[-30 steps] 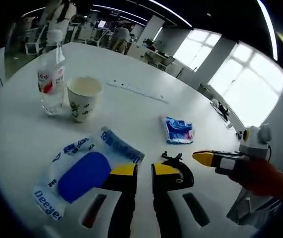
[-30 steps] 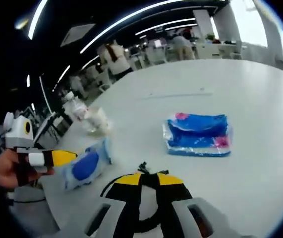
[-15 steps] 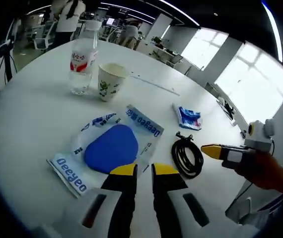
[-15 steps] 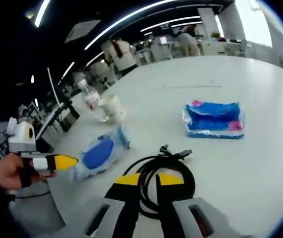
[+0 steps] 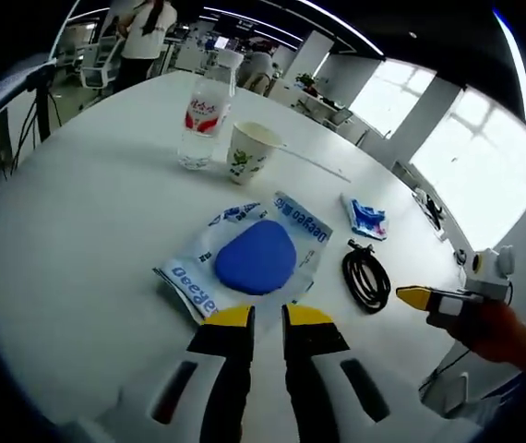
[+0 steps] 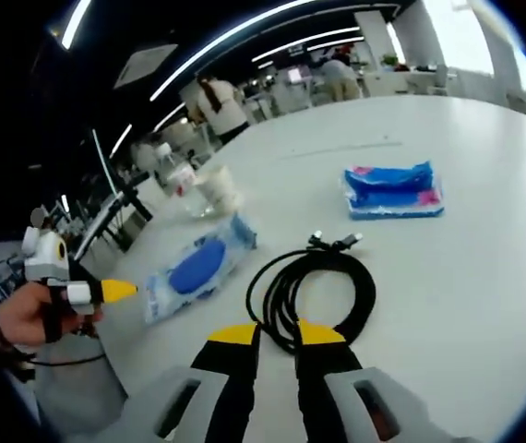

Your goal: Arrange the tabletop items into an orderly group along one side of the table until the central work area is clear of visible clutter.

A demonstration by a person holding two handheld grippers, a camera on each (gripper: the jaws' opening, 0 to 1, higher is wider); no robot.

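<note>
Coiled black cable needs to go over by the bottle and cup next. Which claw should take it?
Right, probably. The right claw sits just short of the black cable, jaws open and pointing at the coil. The left claw faces the blue wipes packet, with the cable off to its side.

Blue-and-white wipes pack (image 5: 254, 259), black cable coil (image 6: 312, 289), white table (image 5: 69, 240) — yellow-tipped black jaws.

One word reads — "Deeyeo", printed along both ends of the wipes pack (image 5: 252, 261).
</note>
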